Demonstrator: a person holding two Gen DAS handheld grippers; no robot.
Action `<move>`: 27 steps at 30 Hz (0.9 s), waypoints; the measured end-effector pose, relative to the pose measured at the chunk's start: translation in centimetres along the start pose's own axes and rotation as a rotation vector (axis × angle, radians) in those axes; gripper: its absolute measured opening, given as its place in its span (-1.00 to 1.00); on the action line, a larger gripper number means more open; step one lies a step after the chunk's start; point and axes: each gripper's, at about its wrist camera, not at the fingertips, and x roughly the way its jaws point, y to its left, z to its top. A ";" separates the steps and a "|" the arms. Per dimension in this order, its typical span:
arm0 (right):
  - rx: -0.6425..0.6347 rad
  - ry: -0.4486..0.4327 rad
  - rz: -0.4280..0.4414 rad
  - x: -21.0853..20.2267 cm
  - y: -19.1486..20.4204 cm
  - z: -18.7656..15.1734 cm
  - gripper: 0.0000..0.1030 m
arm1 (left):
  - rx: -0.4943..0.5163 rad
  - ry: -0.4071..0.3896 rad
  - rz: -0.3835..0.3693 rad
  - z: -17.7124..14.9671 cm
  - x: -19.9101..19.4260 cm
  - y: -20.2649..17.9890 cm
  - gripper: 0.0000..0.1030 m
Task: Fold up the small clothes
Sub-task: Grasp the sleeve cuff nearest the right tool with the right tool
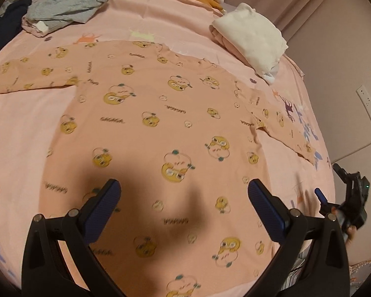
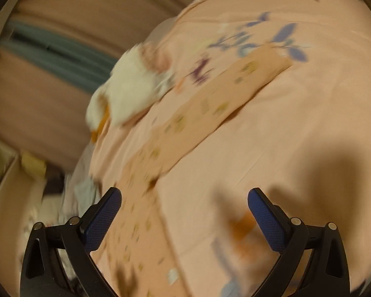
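A peach long-sleeved top (image 1: 160,113) printed with yellow cartoon ducks lies spread flat on the pink bed sheet (image 1: 24,128), sleeves out to both sides. My left gripper (image 1: 184,195) hovers open above its lower body, nothing between the blue pads. The right gripper (image 1: 343,198) shows at the bed's right edge, beyond the right sleeve (image 1: 284,128). In the blurred right wrist view my right gripper (image 2: 184,205) is open over the sheet, beside the top's edge, with the sleeve (image 2: 210,109) stretching away ahead.
A folded cream and pink stack (image 1: 252,37) sits at the far right of the bed, also seen as the white pile (image 2: 131,86). Grey and dark clothes (image 1: 64,5) lie heaped at the far left. A wall with a socket strip (image 1: 369,109) borders the right.
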 end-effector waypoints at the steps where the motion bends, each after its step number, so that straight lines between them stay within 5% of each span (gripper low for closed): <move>1: 0.016 -0.012 -0.012 0.3 -0.5 0.7 0.99 | 0.002 0.002 0.000 0.3 0.3 -0.1 0.99; 5: 0.071 -0.037 -0.061 2.1 -2.6 3.6 0.92 | 0.021 -0.005 0.006 1.6 1.3 -0.8 0.99; 13: 0.175 -0.119 -0.006 4.4 -5.5 7.8 0.61 | 0.029 -0.031 0.005 4.2 2.8 -1.7 0.99; 18: 0.226 -0.171 -0.016 5.1 -7.1 9.9 0.16 | 0.016 -0.033 0.007 5.4 3.4 -1.9 0.99; 23: 0.223 -0.182 -0.094 5.1 -7.6 10.5 -0.69 | 0.017 -0.031 0.044 5.8 3.8 -1.5 0.99; 27: 0.148 -0.185 -0.102 4.6 -5.5 10.8 -0.82 | 0.029 -0.039 0.106 6.1 3.5 -1.1 0.98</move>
